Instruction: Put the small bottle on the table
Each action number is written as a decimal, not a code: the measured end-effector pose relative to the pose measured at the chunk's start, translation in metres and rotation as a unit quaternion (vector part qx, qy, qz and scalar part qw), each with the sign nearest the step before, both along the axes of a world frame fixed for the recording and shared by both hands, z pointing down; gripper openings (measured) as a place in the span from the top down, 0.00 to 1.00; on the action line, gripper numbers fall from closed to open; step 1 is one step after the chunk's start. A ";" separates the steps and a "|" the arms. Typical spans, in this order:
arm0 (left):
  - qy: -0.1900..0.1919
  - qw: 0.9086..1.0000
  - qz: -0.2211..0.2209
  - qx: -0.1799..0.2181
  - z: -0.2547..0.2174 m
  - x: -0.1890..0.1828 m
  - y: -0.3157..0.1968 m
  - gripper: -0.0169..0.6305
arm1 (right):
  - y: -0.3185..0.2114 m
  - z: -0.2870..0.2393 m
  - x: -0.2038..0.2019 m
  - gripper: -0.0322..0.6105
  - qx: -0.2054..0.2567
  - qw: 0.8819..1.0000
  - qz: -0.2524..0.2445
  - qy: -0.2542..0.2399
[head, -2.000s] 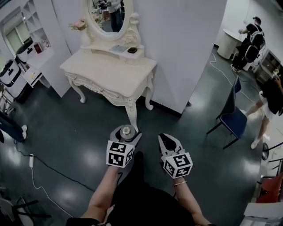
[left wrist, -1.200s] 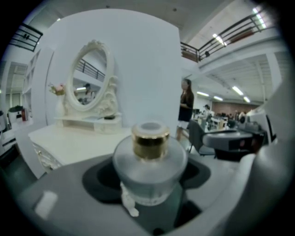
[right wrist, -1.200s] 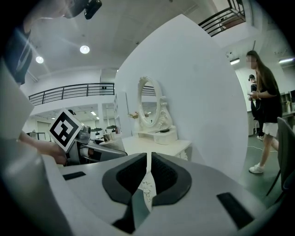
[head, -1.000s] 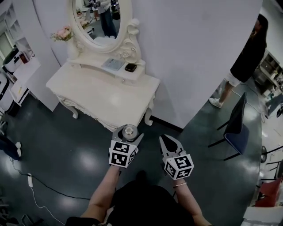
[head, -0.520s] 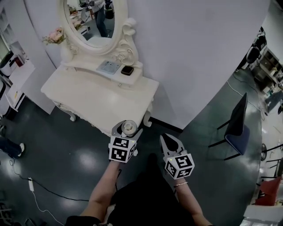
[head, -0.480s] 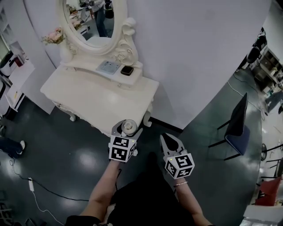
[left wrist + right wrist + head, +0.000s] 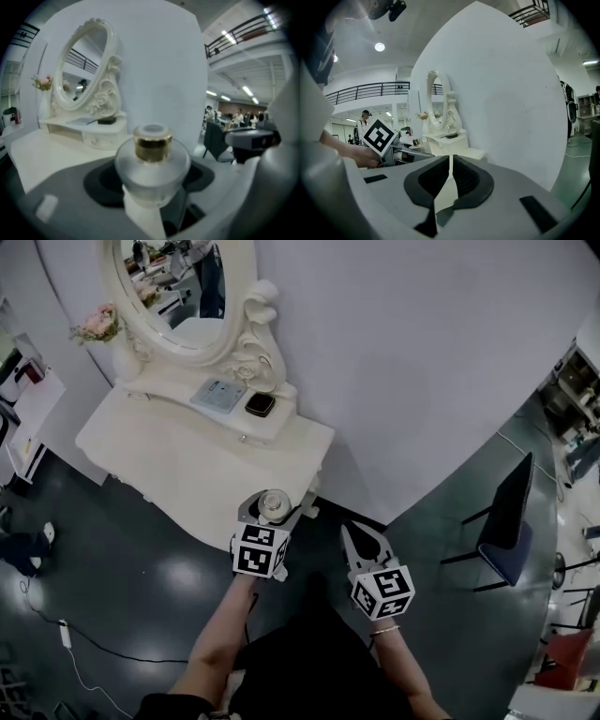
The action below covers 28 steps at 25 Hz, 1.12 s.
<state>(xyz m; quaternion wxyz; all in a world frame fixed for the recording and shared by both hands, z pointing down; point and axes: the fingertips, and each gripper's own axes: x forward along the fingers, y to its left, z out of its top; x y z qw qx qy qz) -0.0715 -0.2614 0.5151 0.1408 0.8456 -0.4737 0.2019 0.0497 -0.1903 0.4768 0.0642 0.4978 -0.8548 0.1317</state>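
A small frosted bottle with a gold collar (image 7: 273,505) (image 7: 152,161) is clamped upright in my left gripper (image 7: 272,509) (image 7: 152,187), whose jaws press on its round body. The gripper hovers at the near right corner of the white dressing table (image 7: 178,465) (image 7: 42,154), at about its front edge. My right gripper (image 7: 362,542) (image 7: 450,180) hangs over the dark floor to the right, jaws together with nothing between them.
On the table's raised back shelf lie a flat bluish pad (image 7: 215,394) and a small dark box (image 7: 260,405), under an oval mirror (image 7: 173,287). Pink flowers (image 7: 96,324) stand at the left. A white wall panel (image 7: 412,362) rises behind; a blue chair (image 7: 506,521) stands right.
The table has come closer over the frames. My left gripper with the bottle has gone from over the floor to the table's near corner. The right gripper keeps its place beside it.
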 end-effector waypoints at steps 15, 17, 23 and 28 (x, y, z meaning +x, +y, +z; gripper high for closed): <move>-0.020 1.000 -0.002 -0.002 0.024 0.044 -0.113 0.45 | -0.074 0.012 0.031 0.94 -0.021 1.000 -0.002 0.006; -0.020 1.000 -0.003 -0.002 0.028 0.050 -0.127 0.45 | -0.082 0.014 0.034 0.94 -0.024 1.000 -0.003 0.006; -0.020 1.000 -0.005 -0.005 0.038 0.065 -0.164 0.45 | -0.100 0.023 0.041 0.94 -0.037 0.999 -0.001 0.006; -0.014 1.000 -0.019 -0.010 0.048 0.071 -0.196 0.45 | -0.111 0.029 0.048 0.94 -0.045 0.999 0.001 0.004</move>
